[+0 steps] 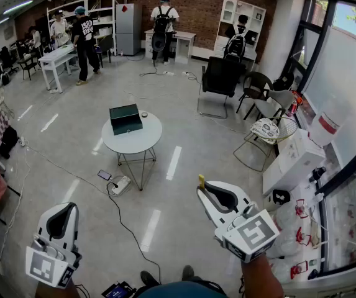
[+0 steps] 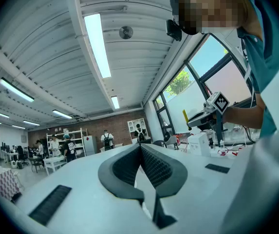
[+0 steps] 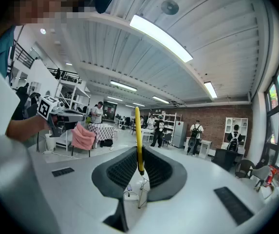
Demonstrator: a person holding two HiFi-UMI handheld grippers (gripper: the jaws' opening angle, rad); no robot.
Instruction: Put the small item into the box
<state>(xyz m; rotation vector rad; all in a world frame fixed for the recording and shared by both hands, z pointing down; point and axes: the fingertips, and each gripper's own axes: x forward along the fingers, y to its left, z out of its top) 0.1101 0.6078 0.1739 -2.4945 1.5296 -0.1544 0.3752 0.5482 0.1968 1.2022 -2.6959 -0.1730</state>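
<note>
A dark green box [image 1: 125, 118] lies shut on a round white table [image 1: 134, 143] a few steps ahead, with a small round item [image 1: 144, 114] on the table beside its right edge. My right gripper [image 1: 201, 189] is held low and near me, far from the table, shut on a thin yellow strip [image 3: 138, 133] that sticks up past the fingertips [image 1: 200, 180]. My left gripper [image 1: 65, 206] at the lower left is shut with nothing between its pads [image 2: 154, 165]. In the left gripper view, the right gripper [image 2: 212, 112] shows with the yellow strip [image 2: 184, 117].
A cable and a power strip [image 1: 119, 185] lie on the floor under the table. Black chairs [image 1: 220, 79] stand behind it, and white cartons [image 1: 292, 161] sit by the window on the right. Several people [image 1: 84, 39] stand at the tables and shelves at the far wall.
</note>
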